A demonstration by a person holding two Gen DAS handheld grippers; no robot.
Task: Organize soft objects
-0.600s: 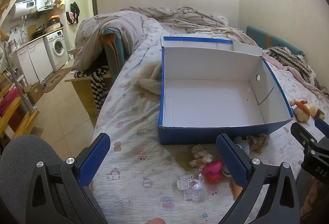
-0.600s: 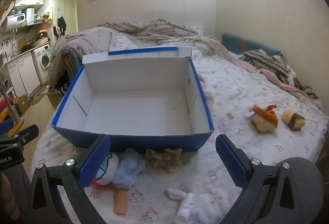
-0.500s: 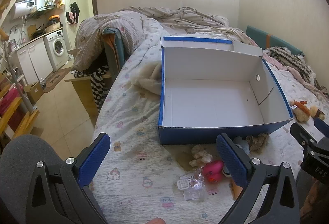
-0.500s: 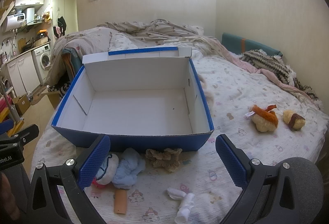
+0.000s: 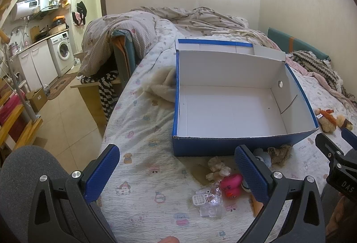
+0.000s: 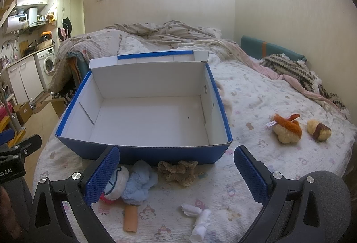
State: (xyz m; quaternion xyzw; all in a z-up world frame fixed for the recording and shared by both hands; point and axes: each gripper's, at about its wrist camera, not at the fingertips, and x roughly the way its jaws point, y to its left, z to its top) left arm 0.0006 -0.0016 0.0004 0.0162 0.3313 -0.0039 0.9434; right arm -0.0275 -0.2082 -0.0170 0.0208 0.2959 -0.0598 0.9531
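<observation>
An open blue box with a white inside point(image 5: 227, 109) point(image 6: 147, 118) stands empty on the bed. In front of it lie a light blue soft toy point(image 6: 138, 185), a brown crochet piece point(image 6: 178, 172), a pink toy point(image 5: 231, 183) and a rolled white sock point(image 6: 199, 218). Two plush toys point(image 6: 287, 129) point(image 6: 319, 130) lie to the right of the box. My left gripper point(image 5: 178, 171) is open and empty, held above the bed in front of the box. My right gripper point(image 6: 176, 172) is open and empty above the small items.
A clear plastic packet point(image 5: 209, 198) and an orange tube point(image 6: 130, 218) lie among the items. A rumpled duvet point(image 6: 169, 35) and a knitted blanket point(image 6: 296, 71) lie beyond the box. The bed's left edge drops to a tiled floor point(image 5: 62, 122) with a kitchen corner behind.
</observation>
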